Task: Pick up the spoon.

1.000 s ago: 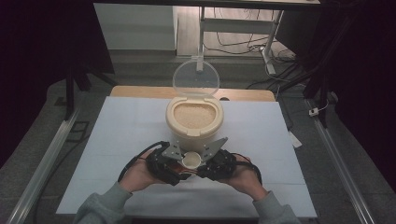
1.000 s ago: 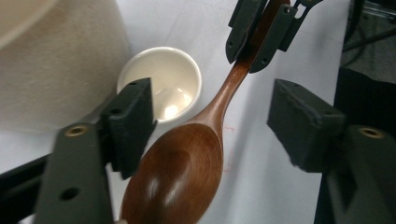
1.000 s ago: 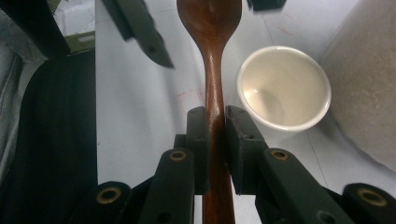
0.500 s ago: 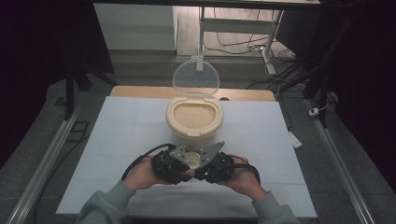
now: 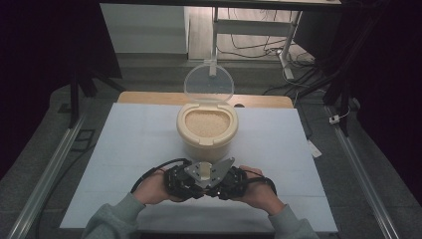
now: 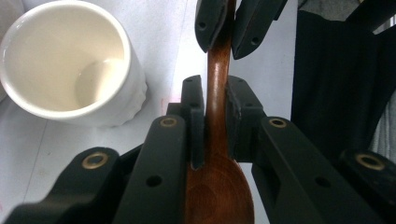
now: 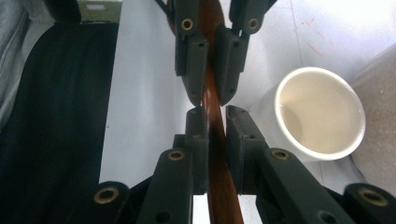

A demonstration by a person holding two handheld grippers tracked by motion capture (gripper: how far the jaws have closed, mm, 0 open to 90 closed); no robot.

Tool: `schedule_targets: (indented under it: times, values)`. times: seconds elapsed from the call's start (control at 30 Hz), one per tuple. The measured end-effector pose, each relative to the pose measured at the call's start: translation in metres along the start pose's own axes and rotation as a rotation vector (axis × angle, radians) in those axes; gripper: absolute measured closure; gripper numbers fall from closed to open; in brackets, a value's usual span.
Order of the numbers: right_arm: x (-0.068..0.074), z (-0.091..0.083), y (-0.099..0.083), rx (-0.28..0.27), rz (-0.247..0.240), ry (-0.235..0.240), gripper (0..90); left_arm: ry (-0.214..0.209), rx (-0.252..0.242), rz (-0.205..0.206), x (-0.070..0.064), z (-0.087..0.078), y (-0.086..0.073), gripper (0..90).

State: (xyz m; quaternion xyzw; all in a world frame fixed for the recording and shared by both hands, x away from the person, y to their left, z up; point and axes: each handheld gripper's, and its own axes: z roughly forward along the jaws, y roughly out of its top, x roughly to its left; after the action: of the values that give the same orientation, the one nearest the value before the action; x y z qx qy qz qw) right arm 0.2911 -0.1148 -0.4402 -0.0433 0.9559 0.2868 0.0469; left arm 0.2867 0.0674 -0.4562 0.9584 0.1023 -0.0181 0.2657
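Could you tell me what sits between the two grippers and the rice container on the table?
A small white cup, apparently empty, stands between the left gripper, the right gripper and the rice container in the high view. Both grip a wooden spoon.

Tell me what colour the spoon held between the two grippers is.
Glossy reddish-brown wood; the spoon shows best in the left gripper view.

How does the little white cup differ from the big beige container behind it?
The white cup is small, lidless and empty; the beige container is far bigger, holds pale grain, and has a clear lid standing open. The cup sits by the grippers, the container farther back. Both are round, upright and open-topped.
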Motion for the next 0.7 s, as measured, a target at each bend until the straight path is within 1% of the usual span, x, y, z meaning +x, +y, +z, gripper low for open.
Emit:
schedule_targets:
  times: [0.03,0.07,0.1,0.13,0.17,0.2,0.27,0.3,0.33,0.37,0.4,0.43,0.47,0.5,0.53,0.57,0.6,0.67,0.7]
  values:
    - [-0.001,-0.002,0.0,0.002,0.011,-0.006,78.3,0.004,-0.001,0.0,0.0,0.0,0.0,78.2]
    - [-0.002,-0.002,-0.001,-0.024,0.023,-0.005,76.9,0.012,-0.005,0.0,0.0,-0.001,0.0,78.3]
    - [-0.002,-0.002,-0.001,-0.024,0.023,-0.005,76.9,0.018,-0.013,-0.003,0.0,-0.002,0.0,78.3]
    - [-0.003,-0.006,-0.003,-0.068,0.075,-0.023,70.2,0.028,-0.017,-0.002,0.0,-0.003,-0.001,78.4]
    - [-0.005,-0.009,-0.003,-0.088,0.093,-0.026,68.0,0.035,-0.025,-0.005,0.0,-0.004,-0.001,78.4]
    - [-0.006,-0.012,-0.004,-0.107,0.115,-0.038,65.8,0.051,-0.045,-0.013,0.0,-0.007,-0.002,78.4]
    - [-0.007,-0.018,-0.005,-0.156,0.154,-0.065,61.0,0.072,-0.067,-0.024,0.0,-0.011,-0.002,78.4]
    - [-0.007,-0.018,-0.005,-0.156,0.154,-0.065,61.0,0.072,-0.067,-0.024,0.0,-0.011,-0.002,78.4]
    - [-0.009,-0.024,-0.007,-0.208,0.197,-0.101,56.3,0.099,-0.091,-0.034,0.001,-0.015,-0.004,78.4]
    - [-0.01,-0.027,-0.009,-0.227,0.224,-0.115,54.4,0.099,-0.091,-0.034,0.001,-0.015,-0.004,78.4]
    - [-0.011,-0.03,-0.01,-0.244,0.242,-0.133,52.5,0.128,-0.122,-0.05,0.001,-0.018,-0.005,78.4]
    - [-0.011,-0.033,-0.012,-0.258,0.266,-0.158,51.3,0.128,-0.122,-0.05,0.001,-0.018,-0.005,78.4]
    - [-0.011,-0.036,-0.014,-0.274,0.286,-0.181,50.0,0.142,-0.134,-0.056,0.001,-0.02,-0.006,78.4]
    - [-0.011,-0.036,-0.014,-0.274,0.286,-0.181,50.0,0.151,-0.143,-0.06,0.002,-0.021,-0.007,78.4]
    - [-0.011,-0.042,-0.018,-0.303,0.318,-0.23,49.6,0.162,-0.151,-0.064,0.002,-0.022,-0.007,78.4]
    - [-0.011,-0.042,-0.018,-0.303,0.318,-0.23,49.6,0.17,-0.156,-0.067,0.002,-0.023,-0.008,78.4]
    - [-0.01,-0.048,-0.023,-0.332,0.356,-0.29,49.4,0.176,-0.163,-0.072,0.003,-0.023,-0.008,78.4]
    - [-0.011,-0.054,-0.031,-0.356,0.399,-0.318,48.4,0.185,-0.171,-0.078,0.003,-0.024,-0.009,78.4]
    - [-0.012,-0.055,-0.035,-0.368,0.425,-0.317,47.2,0.189,-0.174,-0.08,0.003,-0.024,-0.01,78.4]
